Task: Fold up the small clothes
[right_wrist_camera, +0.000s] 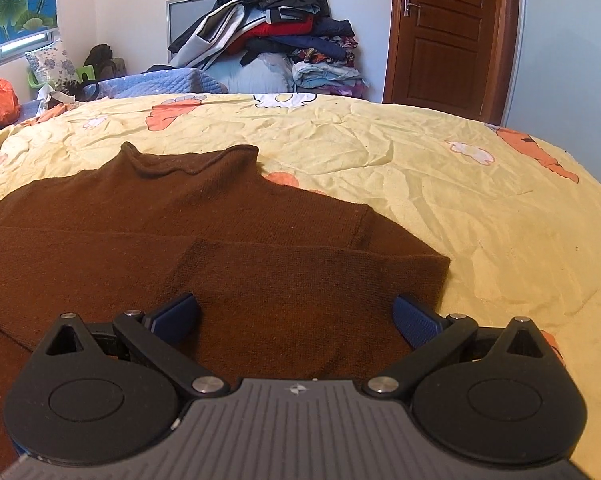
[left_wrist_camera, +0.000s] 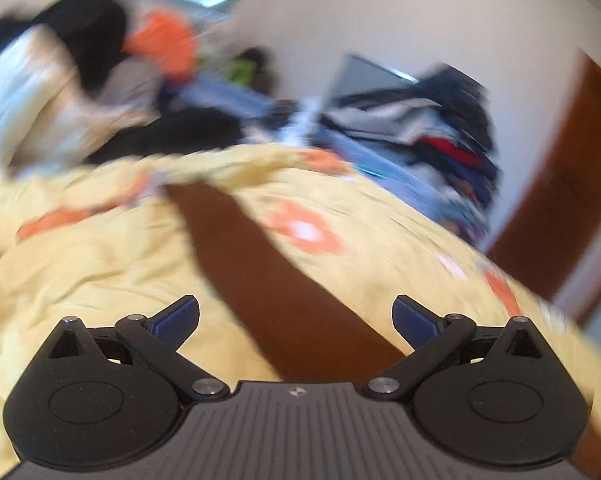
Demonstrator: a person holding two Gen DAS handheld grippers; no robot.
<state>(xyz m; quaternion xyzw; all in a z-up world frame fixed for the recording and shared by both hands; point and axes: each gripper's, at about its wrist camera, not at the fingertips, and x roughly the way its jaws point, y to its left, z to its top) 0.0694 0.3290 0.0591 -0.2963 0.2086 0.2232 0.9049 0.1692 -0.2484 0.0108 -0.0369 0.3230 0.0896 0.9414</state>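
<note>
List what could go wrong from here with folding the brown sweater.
1. The brown knitted sweater lies on a wrinkled yellow flowered bedsheet; a low pinch may catch the sheet too.
2. The right gripper is open over the folded-in sleeve, so it might lift only that layer and undo the fold.
3. The left gripper is open and its view is motion-blurred; a hasty grab may miss the brown strip.
</note>
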